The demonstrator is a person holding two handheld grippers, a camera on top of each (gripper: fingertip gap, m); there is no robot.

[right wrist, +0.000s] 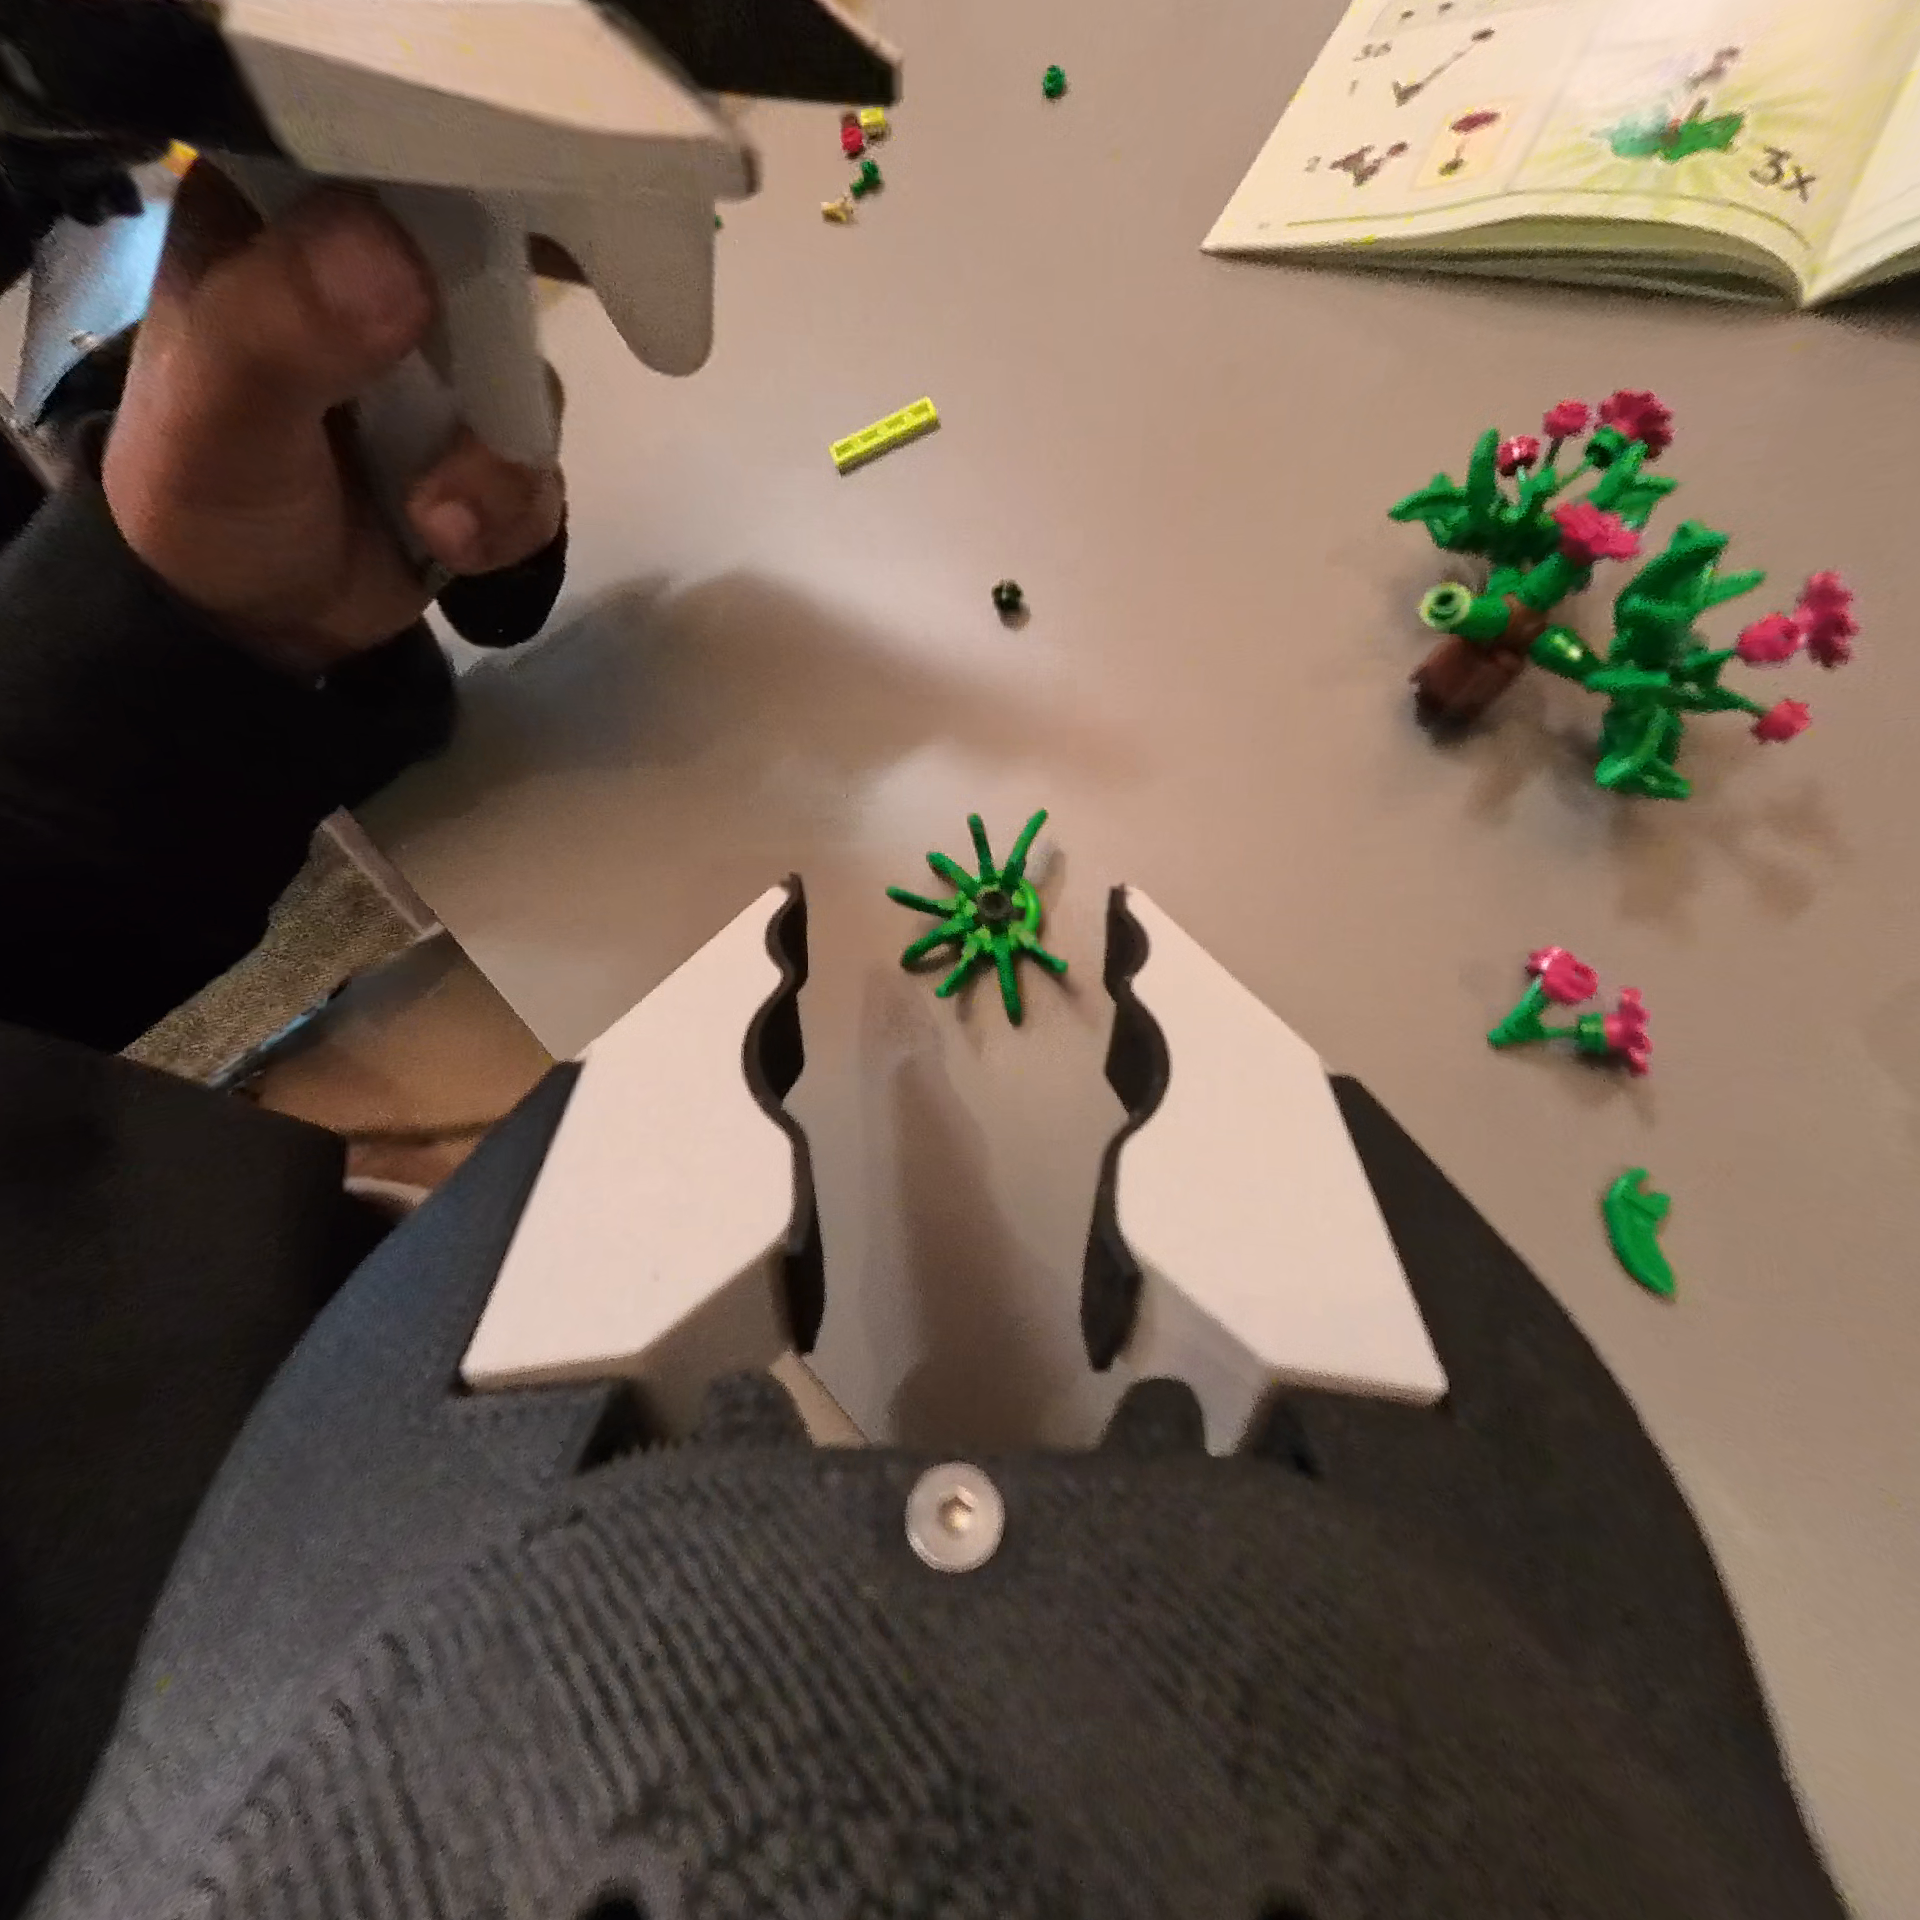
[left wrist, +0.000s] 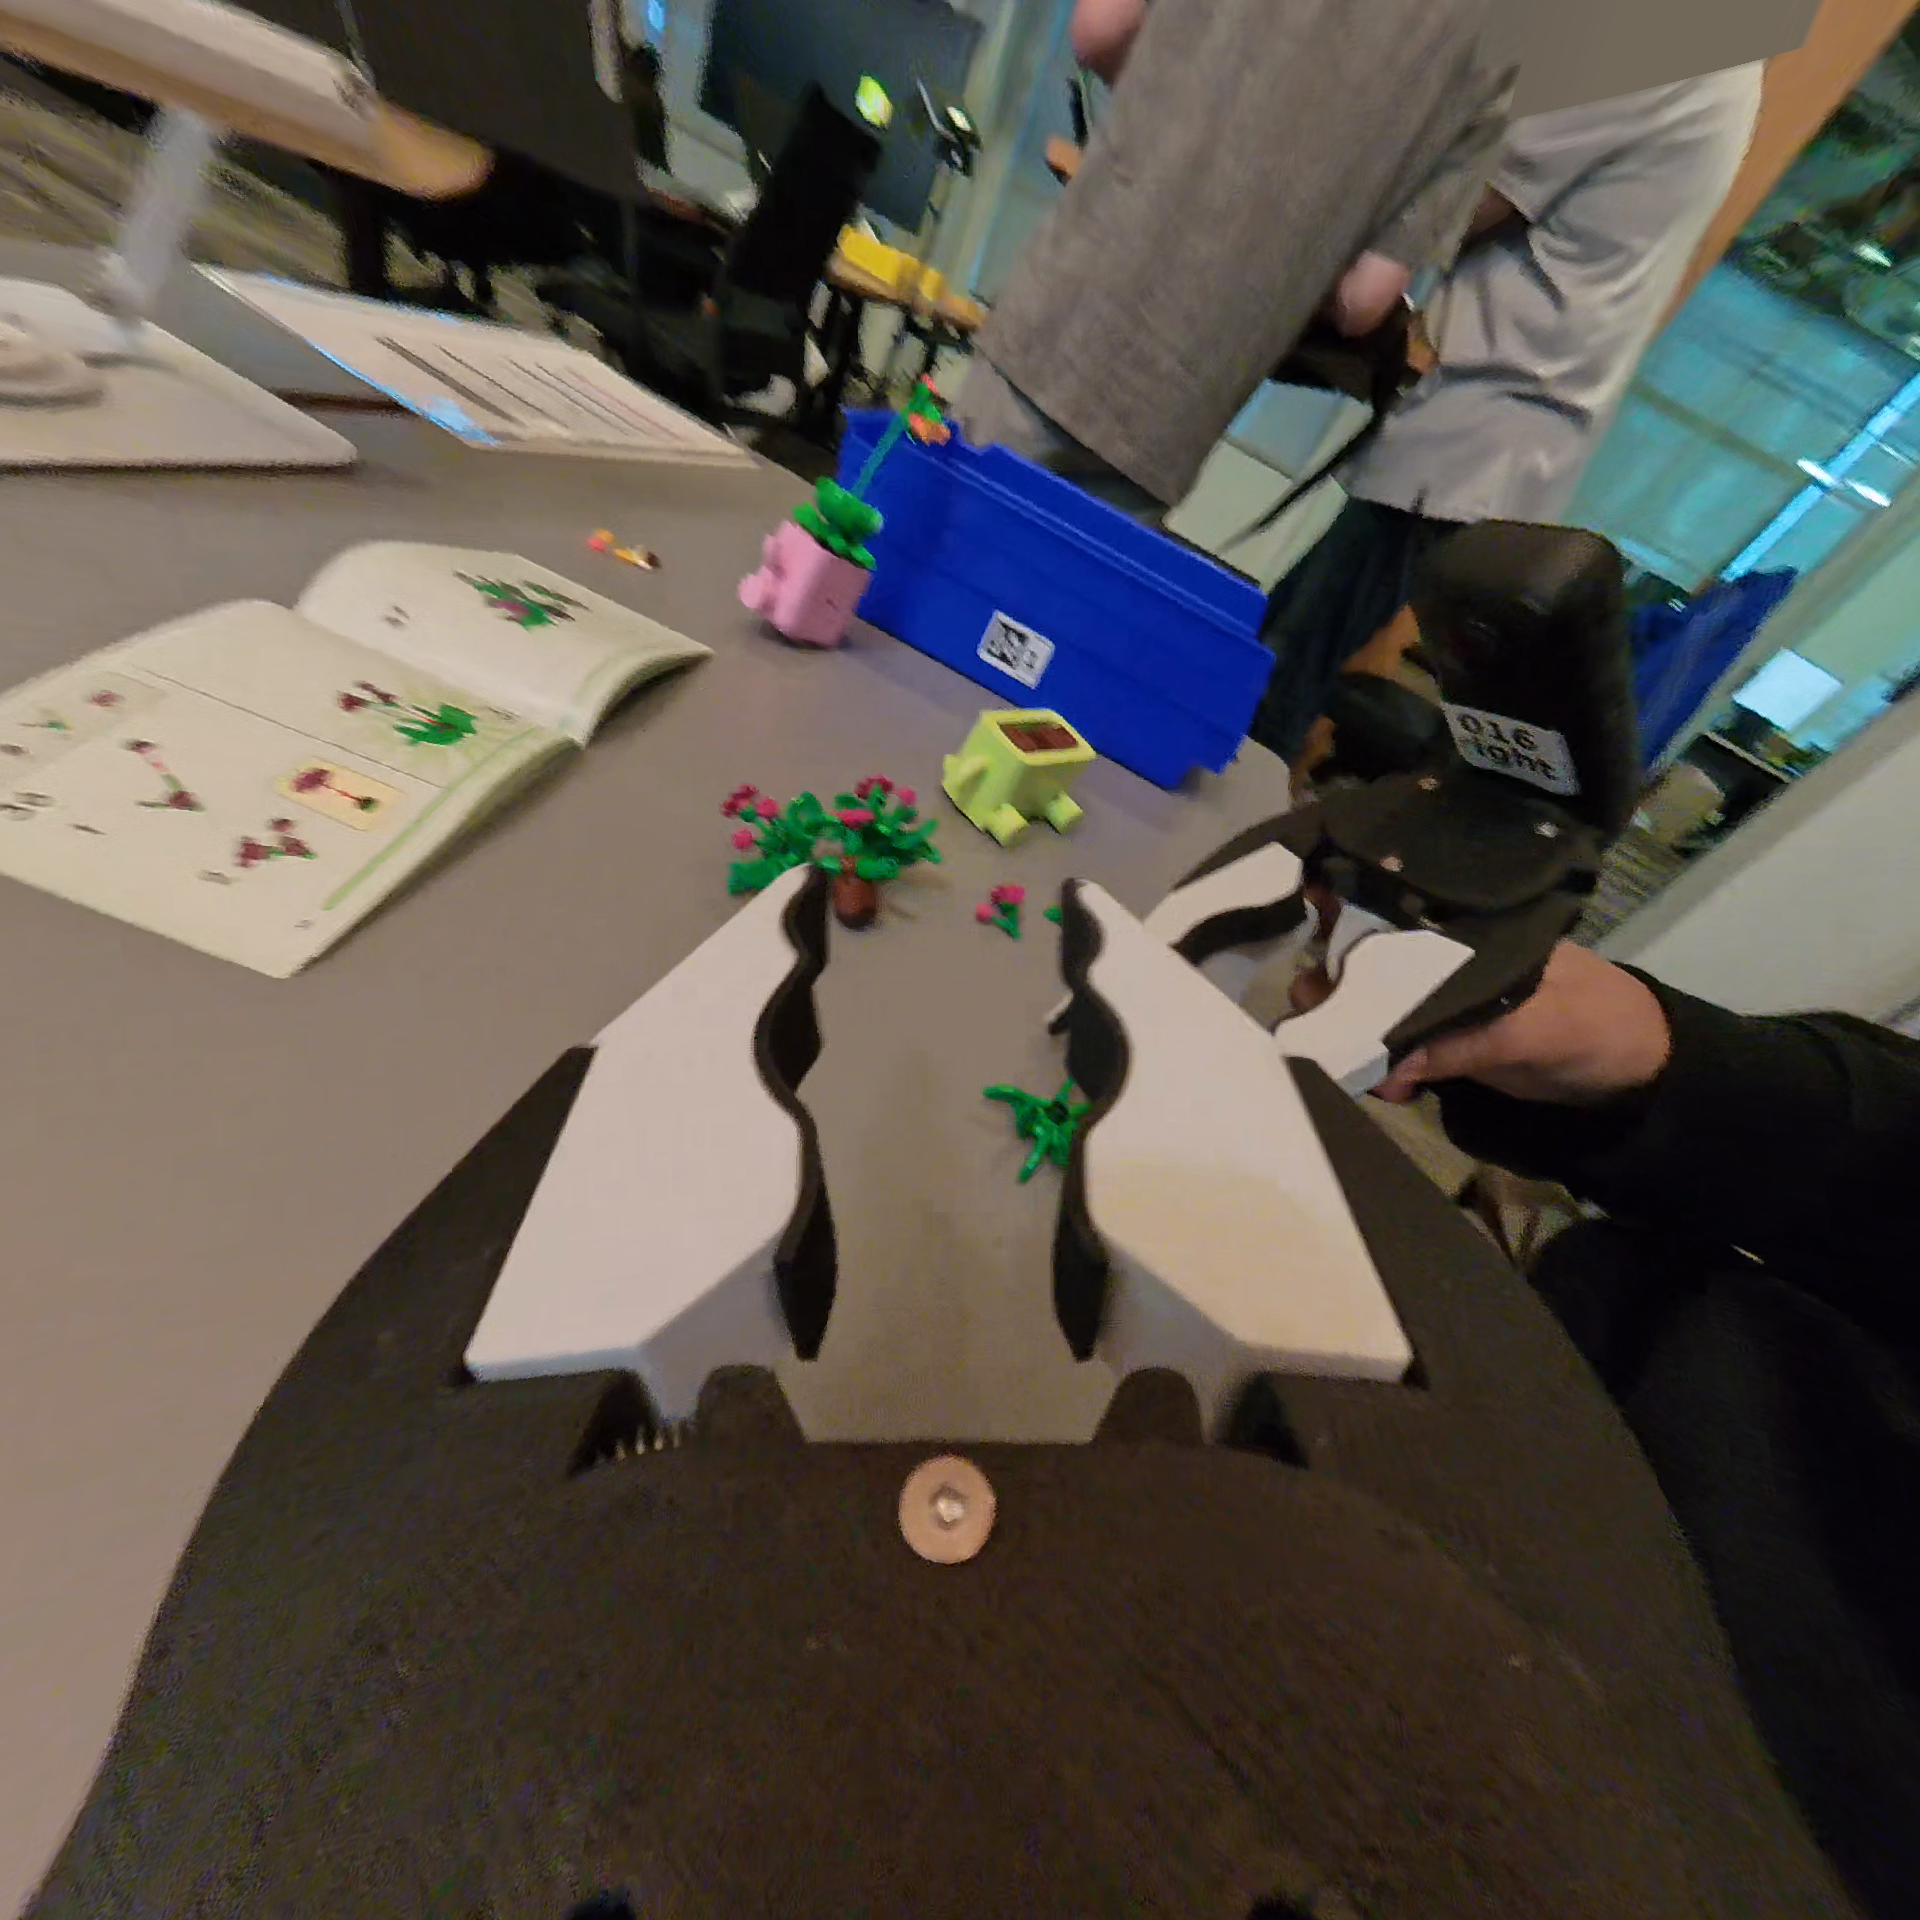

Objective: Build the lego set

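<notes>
My right gripper (right wrist: 956,894) is open and low over the grey table (right wrist: 1195,436). A green spiky leaf piece (right wrist: 982,914) lies flat just ahead of and between its fingertips, untouched. My left gripper (left wrist: 940,894) is open and empty, with the same leaf piece (left wrist: 1039,1122) beside its right finger. A built plant with pink flowers and a brown stem (right wrist: 1590,592) lies on its side to the right and also shows in the left wrist view (left wrist: 842,831). A loose pink flower sprig (right wrist: 1579,1013) and a green leaf (right wrist: 1642,1231) lie nearer. The right gripper (left wrist: 1262,977) shows in the left wrist view.
An open instruction booklet (left wrist: 291,748) lies at the left. A lime pot (left wrist: 1013,774), a pink pot with a plant (left wrist: 810,577) and a blue bin (left wrist: 1060,603) stand farther back. A lime plate (right wrist: 883,434) and small loose pieces (right wrist: 862,156) are scattered. People stand beyond the table. The loose pink flower sprig (right wrist: 1579,1013) is about 8 centimetres from my right fingertips and 20 centimetres from my left.
</notes>
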